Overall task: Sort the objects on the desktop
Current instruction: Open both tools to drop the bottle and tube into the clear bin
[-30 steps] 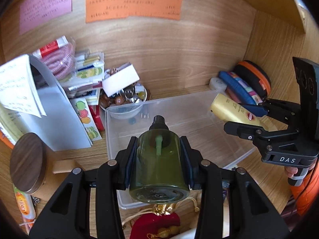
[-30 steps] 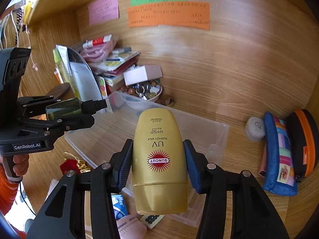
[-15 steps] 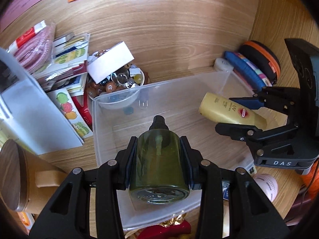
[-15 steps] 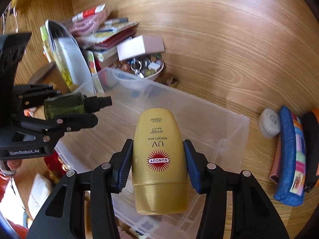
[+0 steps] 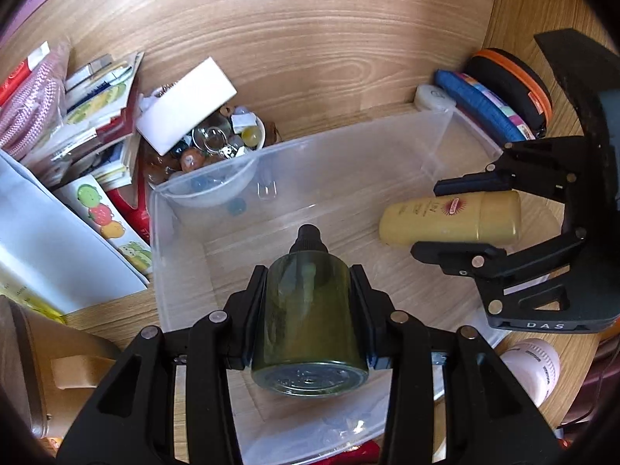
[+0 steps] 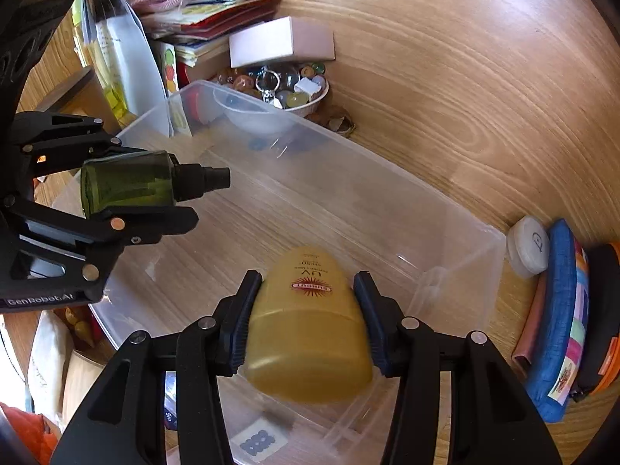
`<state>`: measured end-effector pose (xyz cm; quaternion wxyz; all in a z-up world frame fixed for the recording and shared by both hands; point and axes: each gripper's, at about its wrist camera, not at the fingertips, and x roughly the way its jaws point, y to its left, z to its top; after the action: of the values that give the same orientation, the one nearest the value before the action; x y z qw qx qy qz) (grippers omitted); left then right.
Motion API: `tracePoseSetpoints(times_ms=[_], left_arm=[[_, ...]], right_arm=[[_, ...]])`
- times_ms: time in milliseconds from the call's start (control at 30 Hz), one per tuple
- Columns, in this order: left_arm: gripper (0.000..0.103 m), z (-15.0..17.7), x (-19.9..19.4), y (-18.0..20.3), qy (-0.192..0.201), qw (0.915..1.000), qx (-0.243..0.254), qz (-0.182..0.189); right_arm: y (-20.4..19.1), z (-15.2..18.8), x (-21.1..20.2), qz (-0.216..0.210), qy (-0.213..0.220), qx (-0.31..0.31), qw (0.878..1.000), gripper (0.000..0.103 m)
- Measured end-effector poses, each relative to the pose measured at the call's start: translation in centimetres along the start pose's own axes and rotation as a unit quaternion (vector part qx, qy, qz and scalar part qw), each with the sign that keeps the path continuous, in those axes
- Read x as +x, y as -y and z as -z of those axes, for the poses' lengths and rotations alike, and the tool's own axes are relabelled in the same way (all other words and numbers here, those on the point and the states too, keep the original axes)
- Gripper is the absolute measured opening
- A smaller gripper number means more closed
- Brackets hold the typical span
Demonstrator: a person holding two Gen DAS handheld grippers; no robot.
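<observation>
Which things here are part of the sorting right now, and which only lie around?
In use:
- left gripper holding green spray bottle
- right gripper holding yellow sunscreen bottle
- clear plastic bin

Lying about:
- bowl of trinkets
- blue pouch
- white box

Bin floor: clear plastic bin (image 5: 162,232) open-topped, bare between the two loads.
Left side: green spray bottle (image 5: 310,310) in left tongs (image 5: 310,283) fills the near-left space.
Right side: yellow sunscreen bottle (image 6: 310,317) in right tongs (image 6: 306,302) low inside the bin.
Far rim: bowl of trinkets (image 5: 217,151) and white box (image 5: 186,104) crowd it.
Right wall: blue pouch (image 6: 558,325), white round case (image 6: 529,248) just beside the bin.
Left flank: paper stack (image 5: 58,224) against the bin.
</observation>
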<state>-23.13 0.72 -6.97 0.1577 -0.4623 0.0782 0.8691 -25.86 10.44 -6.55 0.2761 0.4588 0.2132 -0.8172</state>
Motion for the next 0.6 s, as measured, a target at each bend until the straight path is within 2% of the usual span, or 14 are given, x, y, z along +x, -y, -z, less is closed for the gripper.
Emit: tracePoseSetpoints(times_ms=[167,333,600], left_arm=[[0.041,0.0,0.3,0.3,-0.006,1.0,0.004,-0.001],[0.041,0.0,0.3,0.4,-0.01,0.9999,0.011,-0.003],[0.046,-0.2,0.0,0.4,-0.014,0.9998,0.012,-0.003]], right_arm=[[-0.4,-0.3,0.6,0.006,-0.005,-0.011,1.0,0.041],[-0.7,-0.6,1.0,0.017,-0.011,-0.019,1.0,0.04],[-0.6,-0.2,-0.4,0.018,0.009,-0.01,1.0,0.041]])
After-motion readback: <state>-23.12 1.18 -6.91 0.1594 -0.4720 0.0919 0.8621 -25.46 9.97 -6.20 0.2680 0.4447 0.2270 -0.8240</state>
